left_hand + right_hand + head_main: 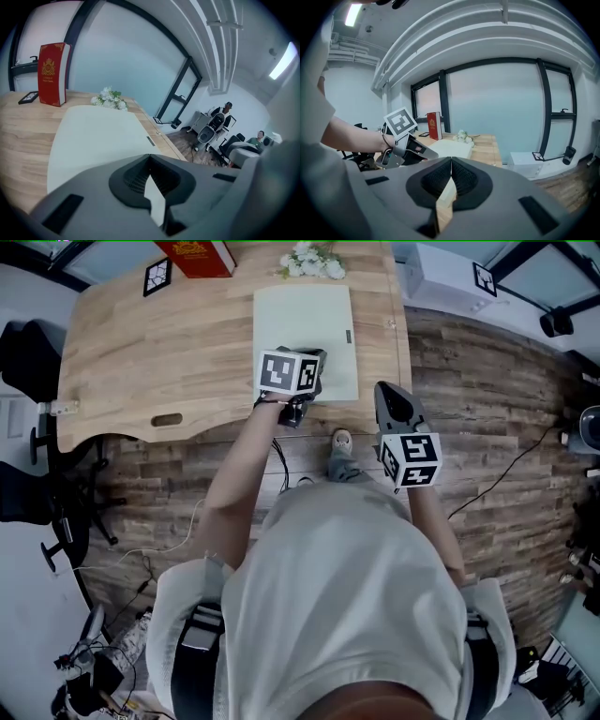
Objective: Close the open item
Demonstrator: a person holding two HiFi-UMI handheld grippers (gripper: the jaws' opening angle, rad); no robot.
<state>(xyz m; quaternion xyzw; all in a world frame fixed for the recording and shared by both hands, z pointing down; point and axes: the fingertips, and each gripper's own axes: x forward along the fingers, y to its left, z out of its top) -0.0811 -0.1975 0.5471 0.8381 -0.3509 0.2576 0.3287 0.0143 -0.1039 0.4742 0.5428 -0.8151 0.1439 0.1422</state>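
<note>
Item: the pale green item (305, 338) is a thin cover or case, of a kind I cannot tell. It lies flat on the desk (141, 352) toward the right end, with no leaf or lid raised. A small dark tab (348, 337) sits at its right edge.
Progress: judging by how flat and even it lies, the closing looks done. Nothing seems left except taking the tongs clear.
Left tongs: the left tongs (315, 358) are closed with tips meeting and hold nothing. They hang over the item's near edge, angled down across its top toward the far side of the desk.
Right tongs: the right tongs (386, 390) are also closed and empty. They are off the desk's near right corner, above the wooden floor (487, 409), apart from the item.
Beyond the item: white flowers (311, 261) lie just past its far edge. A red book (197, 254) stands upright to their left.
Far left: a square marker card (157, 277) lies on the desk.
</note>
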